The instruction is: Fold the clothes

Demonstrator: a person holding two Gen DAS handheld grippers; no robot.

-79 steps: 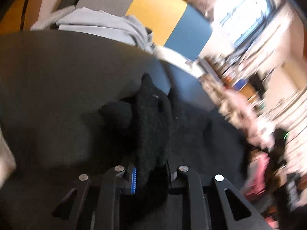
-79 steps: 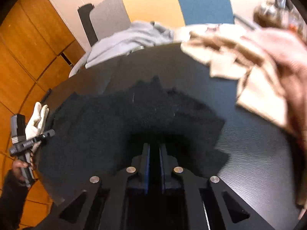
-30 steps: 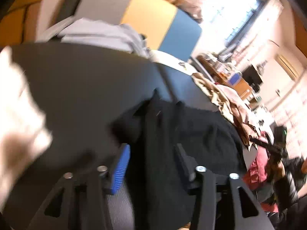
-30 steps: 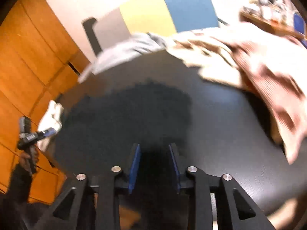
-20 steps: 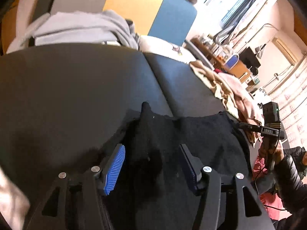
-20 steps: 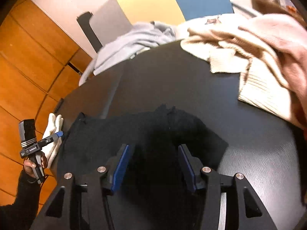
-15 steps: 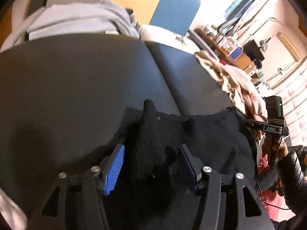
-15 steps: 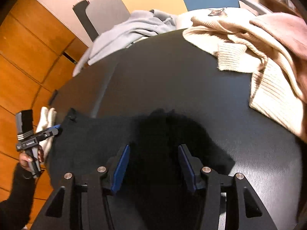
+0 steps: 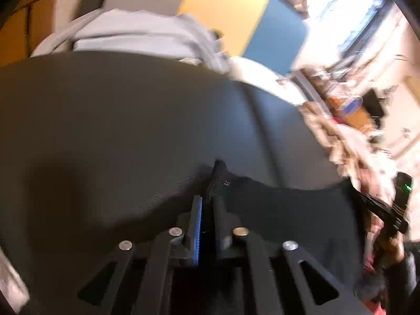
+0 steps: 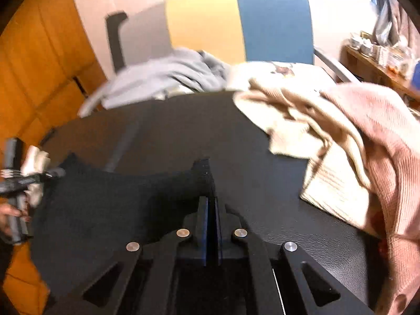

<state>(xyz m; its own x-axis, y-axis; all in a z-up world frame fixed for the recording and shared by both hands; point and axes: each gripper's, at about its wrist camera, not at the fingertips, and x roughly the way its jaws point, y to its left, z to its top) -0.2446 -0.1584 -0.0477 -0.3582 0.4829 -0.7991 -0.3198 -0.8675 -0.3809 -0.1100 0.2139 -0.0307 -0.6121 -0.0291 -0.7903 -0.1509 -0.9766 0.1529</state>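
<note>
Both grippers were spread before; now the left gripper (image 9: 207, 204) is closing on one black garment (image 9: 275, 210), and the right gripper (image 10: 211, 204) pinches its other corner. It lies on the table (image 10: 236, 136) at 6 o'clock; three more garments lie at 12 to 3 o'clock.

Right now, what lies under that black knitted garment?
The black knitted garment lies on the dark table. The cloth covers whatever else may be beneath it.
</note>
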